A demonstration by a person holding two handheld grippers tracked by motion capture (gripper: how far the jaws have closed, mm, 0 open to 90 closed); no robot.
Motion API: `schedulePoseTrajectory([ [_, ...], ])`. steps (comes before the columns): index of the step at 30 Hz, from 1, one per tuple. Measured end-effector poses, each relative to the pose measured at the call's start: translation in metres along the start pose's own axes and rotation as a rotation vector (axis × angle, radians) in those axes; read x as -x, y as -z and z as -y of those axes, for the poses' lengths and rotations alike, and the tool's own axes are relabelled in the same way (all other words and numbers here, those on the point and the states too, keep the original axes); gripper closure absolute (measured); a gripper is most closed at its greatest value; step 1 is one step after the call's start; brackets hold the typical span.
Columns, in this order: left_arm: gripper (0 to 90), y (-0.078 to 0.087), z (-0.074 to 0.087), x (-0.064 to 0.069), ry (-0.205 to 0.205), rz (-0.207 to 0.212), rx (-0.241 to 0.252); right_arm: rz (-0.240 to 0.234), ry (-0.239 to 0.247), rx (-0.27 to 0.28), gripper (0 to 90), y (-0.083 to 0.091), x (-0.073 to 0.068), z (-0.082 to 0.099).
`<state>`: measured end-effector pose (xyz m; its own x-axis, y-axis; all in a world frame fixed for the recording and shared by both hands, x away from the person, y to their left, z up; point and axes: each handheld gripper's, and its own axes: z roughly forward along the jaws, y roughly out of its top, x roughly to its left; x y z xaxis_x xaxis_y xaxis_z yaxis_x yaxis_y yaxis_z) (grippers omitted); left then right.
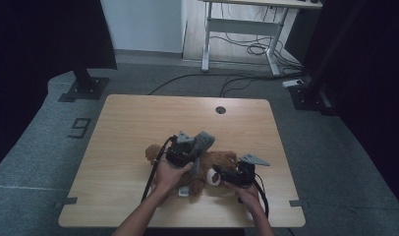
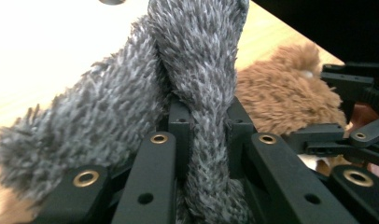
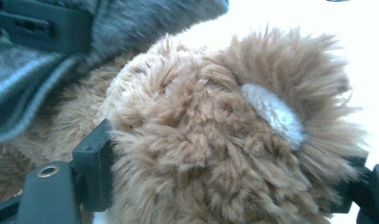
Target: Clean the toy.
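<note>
A brown teddy bear point(image 1: 222, 160) lies on the wooden table point(image 1: 133, 123) near its front edge. My left gripper point(image 1: 187, 147) hangs just above the bear, shut on a strip of grey fuzzy fabric point(image 1: 203, 141). In the left gripper view the fabric point(image 2: 197, 56) is pinched between the jaws of that gripper point(image 2: 207, 116), with the bear point(image 2: 281, 98) behind it. My right gripper point(image 1: 222, 174) is shut on a rounded part of the bear point(image 3: 201, 140) that bears a pale patch; its jaws press the fur from both sides point(image 3: 225, 168). The grey fabric point(image 3: 131, 18) hangs above.
The table has a round cable hole point(image 1: 220, 109) at its far edge. A white tag point(image 1: 184, 191) lies beside the bear. On the floor behind are a black stand base point(image 1: 84, 88), loose cables point(image 1: 237, 78) and a white desk frame point(image 1: 246, 24).
</note>
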<state>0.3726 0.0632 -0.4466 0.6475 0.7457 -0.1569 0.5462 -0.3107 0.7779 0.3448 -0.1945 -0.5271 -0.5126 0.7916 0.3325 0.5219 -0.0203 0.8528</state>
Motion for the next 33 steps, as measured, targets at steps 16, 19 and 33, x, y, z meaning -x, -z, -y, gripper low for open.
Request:
schedulePoseTrajectory([
  [16,77.2,0.037,0.048,-0.063,0.078,-0.169,-0.027,0.000,0.003,-0.001,19.5,0.000,-0.001,0.000],
  [19,77.1,0.038,0.056,-0.072,0.107,-0.167,-0.031,-0.001,0.005,-0.001,19.5,0.000,0.000,0.000],
  [33,77.0,0.044,0.088,-0.100,0.154,-0.246,-0.100,-0.003,0.002,-0.003,19.5,0.001,0.000,0.000],
])
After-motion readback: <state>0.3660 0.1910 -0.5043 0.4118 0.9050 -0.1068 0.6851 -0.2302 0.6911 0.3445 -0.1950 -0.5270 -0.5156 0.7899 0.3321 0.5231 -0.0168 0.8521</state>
